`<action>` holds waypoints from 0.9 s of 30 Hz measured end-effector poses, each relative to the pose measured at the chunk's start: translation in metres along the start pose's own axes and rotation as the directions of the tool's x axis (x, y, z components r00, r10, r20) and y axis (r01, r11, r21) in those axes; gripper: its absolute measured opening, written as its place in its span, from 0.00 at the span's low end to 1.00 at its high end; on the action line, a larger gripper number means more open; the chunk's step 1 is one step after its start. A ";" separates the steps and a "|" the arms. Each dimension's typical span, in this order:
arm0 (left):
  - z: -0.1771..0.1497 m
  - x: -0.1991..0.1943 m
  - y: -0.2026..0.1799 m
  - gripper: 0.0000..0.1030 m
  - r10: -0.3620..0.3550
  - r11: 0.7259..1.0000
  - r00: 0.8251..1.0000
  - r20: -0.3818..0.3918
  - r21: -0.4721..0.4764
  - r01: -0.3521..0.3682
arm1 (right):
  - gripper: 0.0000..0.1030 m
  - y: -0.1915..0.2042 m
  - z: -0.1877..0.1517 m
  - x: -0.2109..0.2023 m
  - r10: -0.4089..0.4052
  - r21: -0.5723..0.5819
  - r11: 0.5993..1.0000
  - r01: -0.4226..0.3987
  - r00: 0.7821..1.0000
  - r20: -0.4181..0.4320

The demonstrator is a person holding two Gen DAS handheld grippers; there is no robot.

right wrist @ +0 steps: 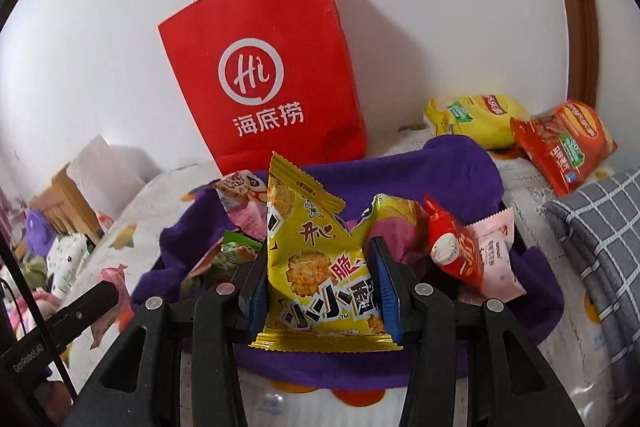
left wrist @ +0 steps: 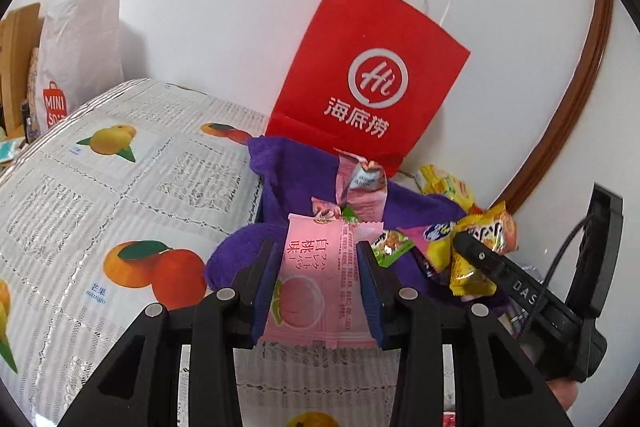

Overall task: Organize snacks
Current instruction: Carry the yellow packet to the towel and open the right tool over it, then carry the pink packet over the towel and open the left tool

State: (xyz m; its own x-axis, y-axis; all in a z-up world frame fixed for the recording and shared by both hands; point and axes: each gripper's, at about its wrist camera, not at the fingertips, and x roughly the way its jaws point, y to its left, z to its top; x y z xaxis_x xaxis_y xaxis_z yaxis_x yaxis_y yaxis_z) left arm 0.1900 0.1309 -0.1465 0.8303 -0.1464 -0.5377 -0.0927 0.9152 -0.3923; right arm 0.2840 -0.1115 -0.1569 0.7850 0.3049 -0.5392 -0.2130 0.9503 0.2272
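Fruit-print tablecloth (left wrist: 120,187) bears purple cloth (left wrist: 280,167), red bag (left wrist: 360,39).

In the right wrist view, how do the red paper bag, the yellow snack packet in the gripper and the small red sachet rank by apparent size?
1. Red paper bag, largest.
2. Yellow snack packet; it is nearest the camera, so it looks enlarged.
3. Small red sachet, smallest.

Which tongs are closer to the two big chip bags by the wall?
Right. The right tongs, gripping a yellow snack pack, are beside the chip bags; the left tongs sit across the purple cloth.
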 end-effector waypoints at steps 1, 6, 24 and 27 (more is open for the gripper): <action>-0.001 0.001 -0.002 0.36 0.003 1.000 1.000 -0.002 0.008 -0.003 | 0.44 0.000 0.000 0.001 0.008 0.001 1.000 -0.008 1.000 -0.007; -0.006 0.001 -0.010 0.36 0.002 0.999 1.000 -0.007 0.041 -0.002 | 0.49 -0.002 0.000 0.012 0.025 0.003 1.000 -0.025 0.998 -0.052; -0.001 -0.001 -0.001 0.36 0.033 0.999 0.999 0.012 -0.001 -0.033 | 0.67 -0.031 0.015 -0.012 0.095 0.142 0.985 -0.096 0.995 0.010; 0.005 0.003 -0.003 0.36 0.051 0.999 0.999 0.000 0.004 -0.051 | 0.67 -0.036 0.016 -0.012 0.111 0.175 0.978 -0.111 0.994 0.010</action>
State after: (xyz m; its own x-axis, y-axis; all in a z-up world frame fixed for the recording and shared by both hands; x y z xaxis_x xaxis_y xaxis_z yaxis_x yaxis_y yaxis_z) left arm 0.1960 0.1293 -0.1433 0.8246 -0.0998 -0.5568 -0.1327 0.9227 -0.3620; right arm 0.2916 -0.1506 -0.1451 0.7621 0.4080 -0.5028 -0.1938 0.8847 0.4240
